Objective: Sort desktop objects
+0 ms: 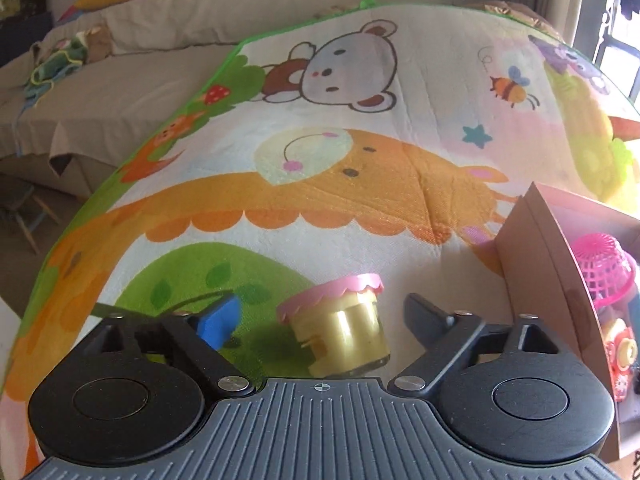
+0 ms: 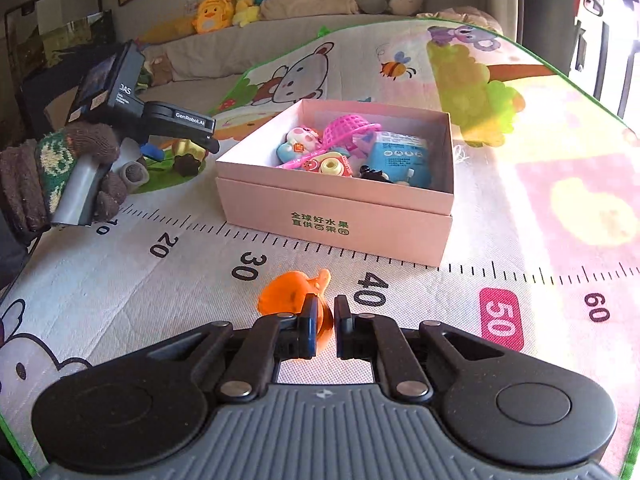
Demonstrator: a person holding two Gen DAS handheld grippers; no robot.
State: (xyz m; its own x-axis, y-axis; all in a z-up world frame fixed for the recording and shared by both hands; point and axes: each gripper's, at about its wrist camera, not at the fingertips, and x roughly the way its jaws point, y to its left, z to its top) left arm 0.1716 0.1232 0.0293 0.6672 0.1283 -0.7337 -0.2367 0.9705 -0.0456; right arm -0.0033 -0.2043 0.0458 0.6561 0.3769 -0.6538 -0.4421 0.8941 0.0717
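A small yellow jar with a pink scalloped lid [image 1: 340, 322] lies tilted on the play mat between the open jaws of my left gripper [image 1: 320, 316], not gripped. In the right wrist view the left gripper [image 2: 188, 142] hovers over the jar [image 2: 188, 154], left of the pink box [image 2: 336, 208]. My right gripper [image 2: 323, 326] is shut on an orange translucent toy [image 2: 290, 292], low over the mat in front of the box. The box holds several toys, among them a pink basket [image 2: 346, 130].
The box's corner [image 1: 532, 248] stands right of the left gripper, with the pink basket [image 1: 604, 268] inside. A cartoon play mat [image 2: 520, 208] with a printed ruler covers the table. A sofa with plush toys [image 2: 212, 12] lies beyond the far edge.
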